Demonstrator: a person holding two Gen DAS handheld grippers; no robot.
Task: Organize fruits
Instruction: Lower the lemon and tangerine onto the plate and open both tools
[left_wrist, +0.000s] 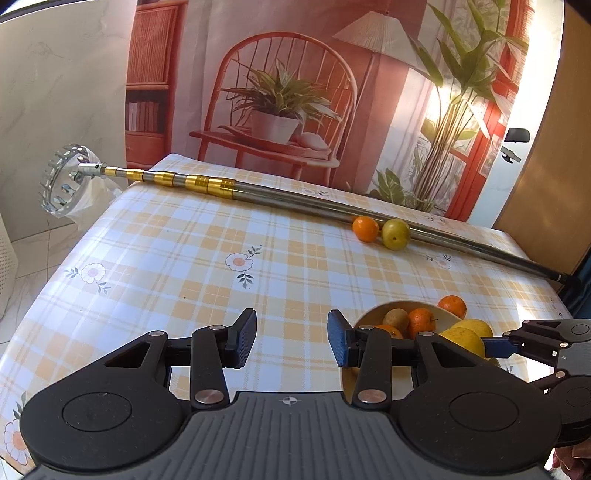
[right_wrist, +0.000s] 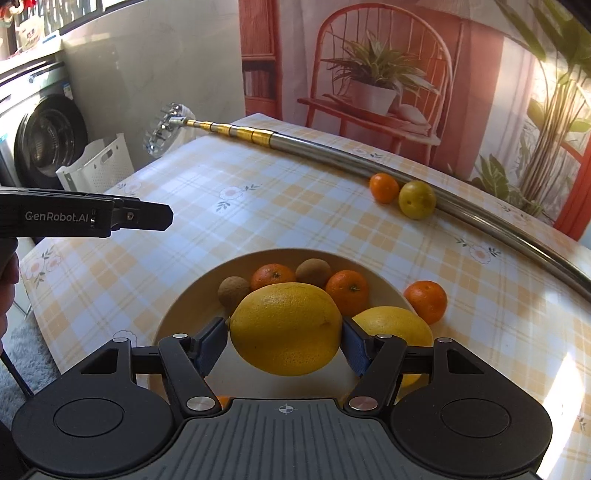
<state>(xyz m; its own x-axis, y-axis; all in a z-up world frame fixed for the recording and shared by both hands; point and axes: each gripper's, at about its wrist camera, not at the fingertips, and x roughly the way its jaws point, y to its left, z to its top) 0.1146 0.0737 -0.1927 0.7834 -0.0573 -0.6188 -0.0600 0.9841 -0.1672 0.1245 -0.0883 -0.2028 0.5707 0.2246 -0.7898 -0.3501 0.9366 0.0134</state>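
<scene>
Fruits are what we inspect. From the left wrist view, we find the left hand-held gripper (left_wrist: 291, 341) released and empty above the worktop (left_wrist: 184, 258), just left of the bowl (left_wrist: 369, 314); an orange (left_wrist: 365, 229) and a green fruit (left_wrist: 396, 234) lie against a metal pole (left_wrist: 295, 195).

From the right wrist view, the right hand-held gripper (right_wrist: 284, 349) is clamped on a large lemon (right_wrist: 286, 328) over the bowl. We advise lowering it into a free spot before releasing, clear of the second lemon (right_wrist: 399, 325).

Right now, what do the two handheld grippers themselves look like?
Both are matte black: a ribbed grey-black front plate with a small crosshair mark, round side discs, silver pivot rivets, blue-padded jaws. The left gripper shows white "GenRobot.AI" lettering side-on in the right wrist view. The right gripper matches.
</scene>
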